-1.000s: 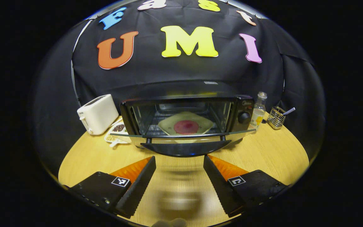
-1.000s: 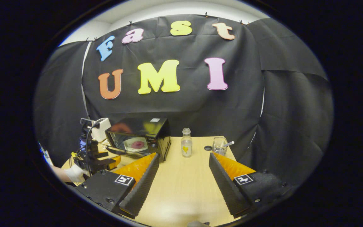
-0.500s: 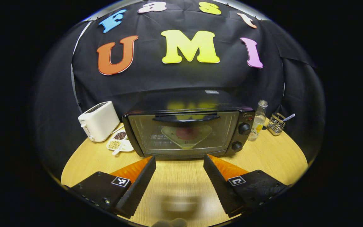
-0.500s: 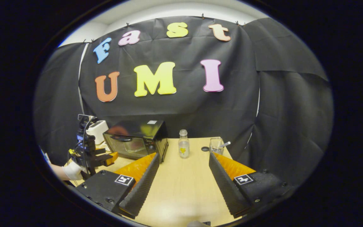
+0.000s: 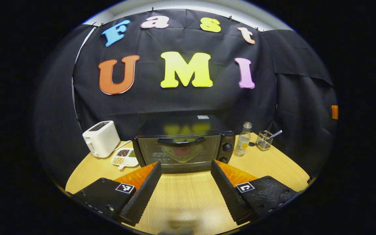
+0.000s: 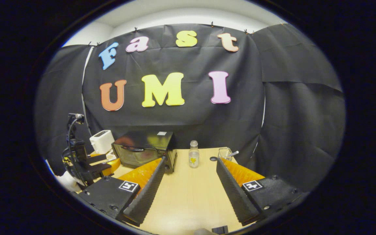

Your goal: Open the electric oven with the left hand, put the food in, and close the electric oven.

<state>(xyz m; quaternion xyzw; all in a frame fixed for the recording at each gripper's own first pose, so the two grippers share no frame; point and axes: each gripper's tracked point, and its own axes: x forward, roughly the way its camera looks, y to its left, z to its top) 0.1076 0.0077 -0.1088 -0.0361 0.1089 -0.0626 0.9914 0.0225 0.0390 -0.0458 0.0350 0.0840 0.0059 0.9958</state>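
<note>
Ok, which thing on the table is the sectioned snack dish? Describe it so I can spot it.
Start at the black oven. To its left stands a white toaster; the dish lies flat between them. It is low, white and divided, with dark, tan and green fillings.

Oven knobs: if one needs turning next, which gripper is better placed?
Probably left. The left gripper squarely faces the closed oven, its knobs just ahead, jaws open. The right gripper points at bare table, with the oven off to its left.
</note>
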